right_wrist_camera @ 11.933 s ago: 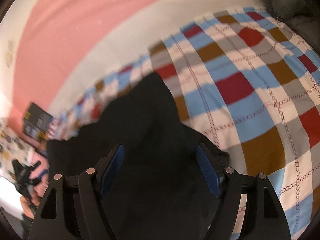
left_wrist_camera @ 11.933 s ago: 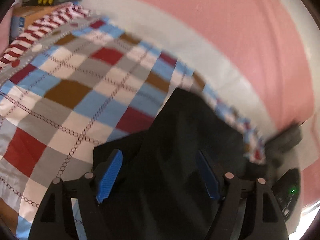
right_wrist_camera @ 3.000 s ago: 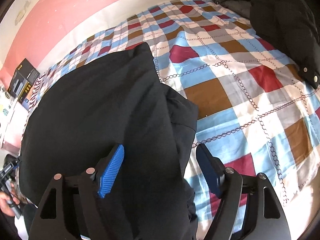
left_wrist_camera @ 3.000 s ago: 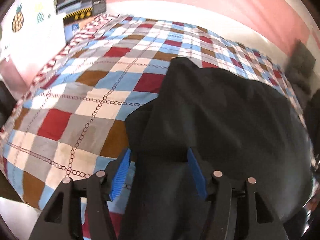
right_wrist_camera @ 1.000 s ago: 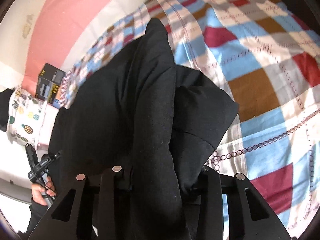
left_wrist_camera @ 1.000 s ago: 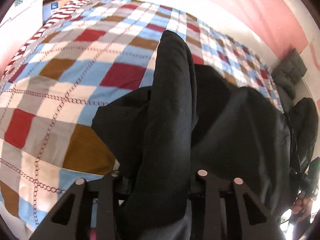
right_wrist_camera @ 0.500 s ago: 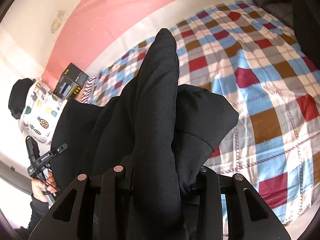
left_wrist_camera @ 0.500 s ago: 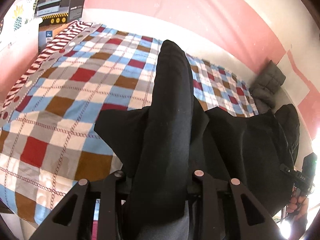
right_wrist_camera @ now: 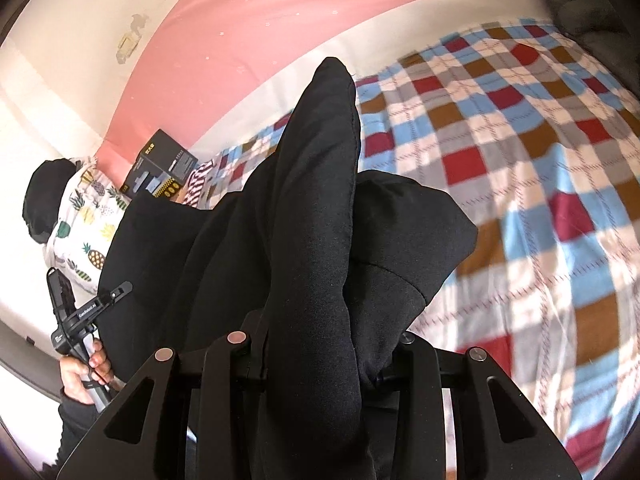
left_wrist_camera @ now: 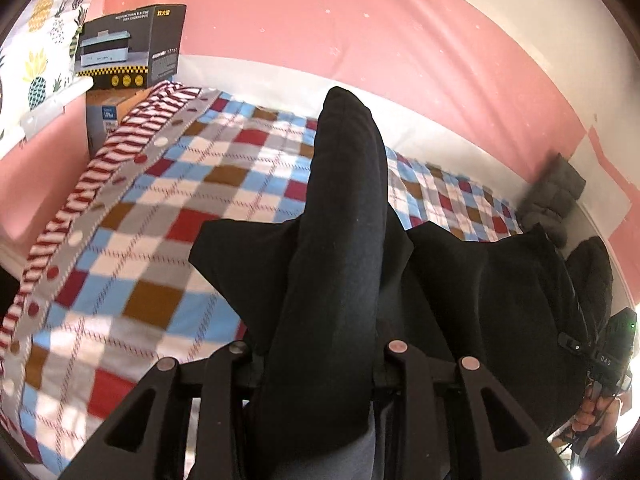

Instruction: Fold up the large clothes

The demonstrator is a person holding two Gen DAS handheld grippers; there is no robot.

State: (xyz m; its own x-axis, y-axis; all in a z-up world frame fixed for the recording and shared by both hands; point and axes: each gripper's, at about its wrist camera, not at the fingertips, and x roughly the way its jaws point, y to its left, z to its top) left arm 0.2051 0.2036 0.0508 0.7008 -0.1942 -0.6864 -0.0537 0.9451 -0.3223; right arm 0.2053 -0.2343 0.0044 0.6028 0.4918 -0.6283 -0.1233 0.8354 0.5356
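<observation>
We're clamping both grippers, left gripper (left_wrist_camera: 316, 364) and right gripper (right_wrist_camera: 320, 360), on the black garment (left_wrist_camera: 344, 216), stretching between them over the checkered bedspread (left_wrist_camera: 168, 200) ahead.

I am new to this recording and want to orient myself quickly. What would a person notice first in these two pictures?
First, the large black fabric garment: a thick fold of it rises from the middle of each wrist view, clamped by the left gripper and the right gripper. Beneath it spreads the checked bedcover in red, blue, brown and grey. Behind runs the pink wall, with a black cardboard box at the bed's far left corner.
</observation>
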